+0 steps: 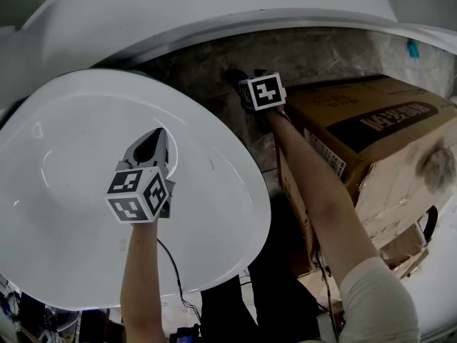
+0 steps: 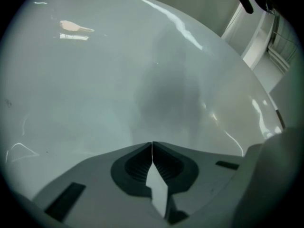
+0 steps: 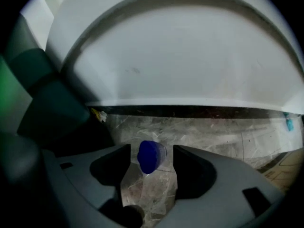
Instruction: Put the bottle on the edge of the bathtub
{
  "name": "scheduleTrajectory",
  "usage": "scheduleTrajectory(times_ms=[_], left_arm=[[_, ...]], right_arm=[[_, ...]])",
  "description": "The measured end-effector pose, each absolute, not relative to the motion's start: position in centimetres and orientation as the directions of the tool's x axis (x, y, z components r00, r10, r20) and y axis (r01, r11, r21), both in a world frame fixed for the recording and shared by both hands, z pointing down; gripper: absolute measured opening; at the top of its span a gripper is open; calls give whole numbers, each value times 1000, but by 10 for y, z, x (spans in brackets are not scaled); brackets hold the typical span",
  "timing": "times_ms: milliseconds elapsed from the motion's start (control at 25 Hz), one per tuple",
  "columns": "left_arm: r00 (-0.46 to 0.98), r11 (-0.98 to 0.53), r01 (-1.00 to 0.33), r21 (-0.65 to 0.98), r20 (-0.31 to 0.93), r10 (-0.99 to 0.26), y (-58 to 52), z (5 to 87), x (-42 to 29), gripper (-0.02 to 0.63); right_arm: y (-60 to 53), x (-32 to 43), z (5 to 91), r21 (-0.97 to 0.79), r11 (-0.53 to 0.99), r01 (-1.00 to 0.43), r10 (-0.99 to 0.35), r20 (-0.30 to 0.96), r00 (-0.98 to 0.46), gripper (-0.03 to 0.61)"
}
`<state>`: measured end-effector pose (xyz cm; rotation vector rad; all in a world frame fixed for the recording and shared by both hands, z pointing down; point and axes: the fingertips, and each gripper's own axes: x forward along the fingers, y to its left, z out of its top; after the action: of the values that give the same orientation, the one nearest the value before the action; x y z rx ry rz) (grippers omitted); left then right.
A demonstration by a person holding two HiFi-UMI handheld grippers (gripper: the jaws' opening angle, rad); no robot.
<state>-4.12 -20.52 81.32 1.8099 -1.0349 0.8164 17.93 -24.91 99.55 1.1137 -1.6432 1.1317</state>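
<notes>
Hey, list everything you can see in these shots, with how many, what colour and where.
bottle: one, blue cap, on the floor between the right gripper's jaws
round tub: one, white, lower left, under the left gripper
far tub: one, white, across the top
floor: grey marbled stone, between the tubs
cardboard box: one, brown, right side
small thing: one, teal, far right on the floor; unidentifiable
cable: one, black, bottom centre
left gripper: grey, shut, empty
right gripper: grey, open around the bottle, pads clear of it
left forearm, right forearm: bare
</notes>
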Motion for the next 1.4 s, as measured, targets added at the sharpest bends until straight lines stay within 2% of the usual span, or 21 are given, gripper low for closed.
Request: scheduleTrajectory(times_ms=[200, 440, 760, 1000, 1200, 1400], left_arm=[[453, -280, -885, 373, 829, -328, -206, 787, -35, 58], [450, -319, -882, 348, 822, -348, -208, 741, -41, 58], [476, -332, -871, 362, 790, -387, -194, 662, -52, 58], [538, -351, -839, 416, 735, -412, -161, 580, -56, 57], [601, -439, -788, 432, 696, -393, -152, 519, -52, 57], [598, -459, -792, 402, 663, -452, -147, 455, -61, 57]], right_arm=[[-253, 177, 950, -227, 218, -949, -261, 923, -281, 268], [-262, 176, 873, -225, 226, -948, -388, 872, -299, 270], [-245, 165, 736, -318, 163, -934, -440, 824, -357, 268], [-216, 165, 619, -254, 107, -961, -498, 823, -273, 268], [-185, 140, 552, -294, 90, -951, -492, 817, -299, 267], [-154, 104, 495, -329, 175, -928, -464, 804, -372, 265]])
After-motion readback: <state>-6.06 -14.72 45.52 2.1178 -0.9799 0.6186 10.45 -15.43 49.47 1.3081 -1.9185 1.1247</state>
